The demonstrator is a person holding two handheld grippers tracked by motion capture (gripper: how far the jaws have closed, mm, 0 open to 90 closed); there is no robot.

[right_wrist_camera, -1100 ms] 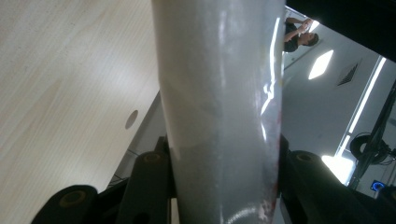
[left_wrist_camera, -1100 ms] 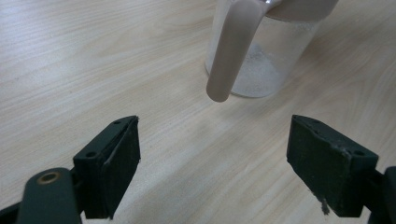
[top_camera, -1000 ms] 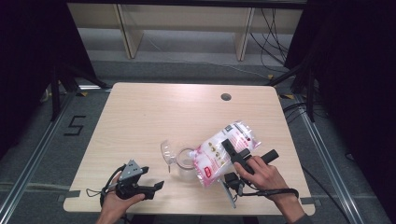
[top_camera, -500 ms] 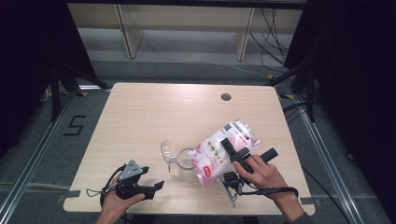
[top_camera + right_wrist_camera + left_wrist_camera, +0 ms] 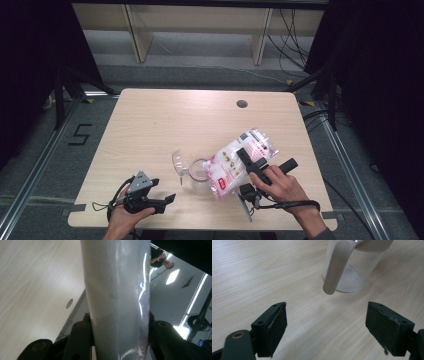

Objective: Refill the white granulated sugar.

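Note:
A clear plastic jug (image 5: 192, 171) stands at the middle front of the table, its spout to the left. In the left gripper view the jug (image 5: 355, 275) has a little white powder at its bottom, and its handle (image 5: 336, 267) points toward me. My right gripper (image 5: 265, 159) is shut on a white and pink bag (image 5: 235, 162), held tilted with its lower end over the jug's mouth. In the right gripper view the bag (image 5: 117, 290) is pinched between the jaws of the right gripper (image 5: 120, 340). My left gripper (image 5: 167, 201) rests open near the front left, its jaws (image 5: 327, 327) empty and facing the jug.
The wooden table (image 5: 165, 125) has a round cable hole (image 5: 242, 104) at the back right. Metal floor rails run along both sides, and shelving legs stand behind the table. A person shows far off in the right gripper view.

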